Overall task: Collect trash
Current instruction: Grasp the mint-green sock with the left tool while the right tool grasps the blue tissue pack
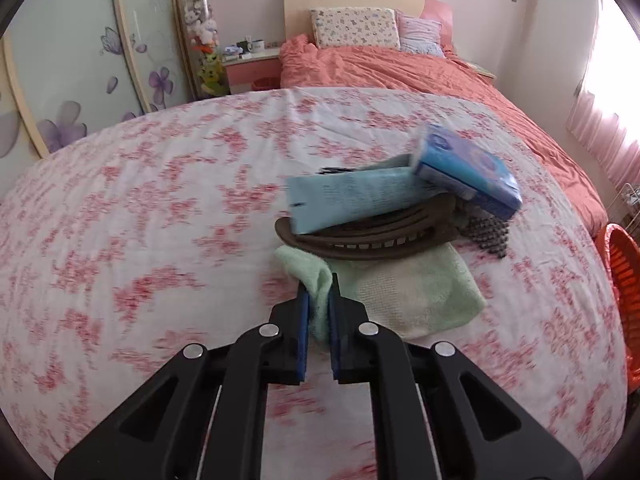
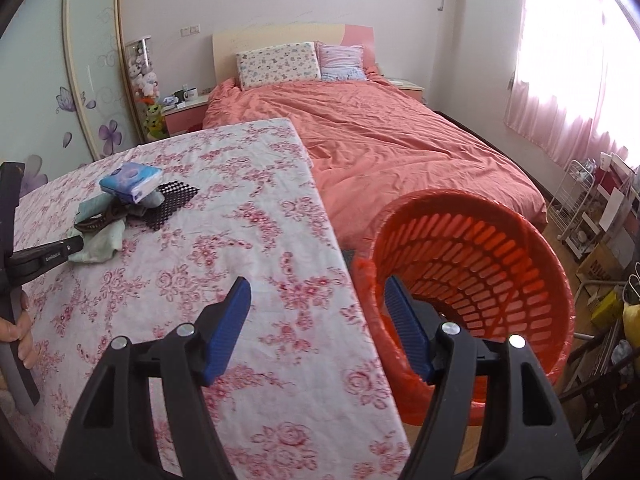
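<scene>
Left tool (image 1: 318, 300) is clamped on the near corner of a green cloth (image 1: 400, 300), pinched between its blue pads. The cloth is spread on the floral tabletop (image 1: 140, 240) under a pile: a brown slotted plastic piece (image 1: 360, 238), a light blue packet (image 1: 352, 196) across it, and a blue tissue pack (image 1: 468, 168) tilted on top. A black mesh mat (image 1: 490, 234) is seen just beside the pile. Right tool (image 2: 316, 320) is spread wide with nothing gripped; its right finger sits at the rim of an orange basket (image 2: 500, 248), tilted beside the tabletop edge. A hand (image 2: 20, 332) is seen at far left in the right wrist view.
</scene>
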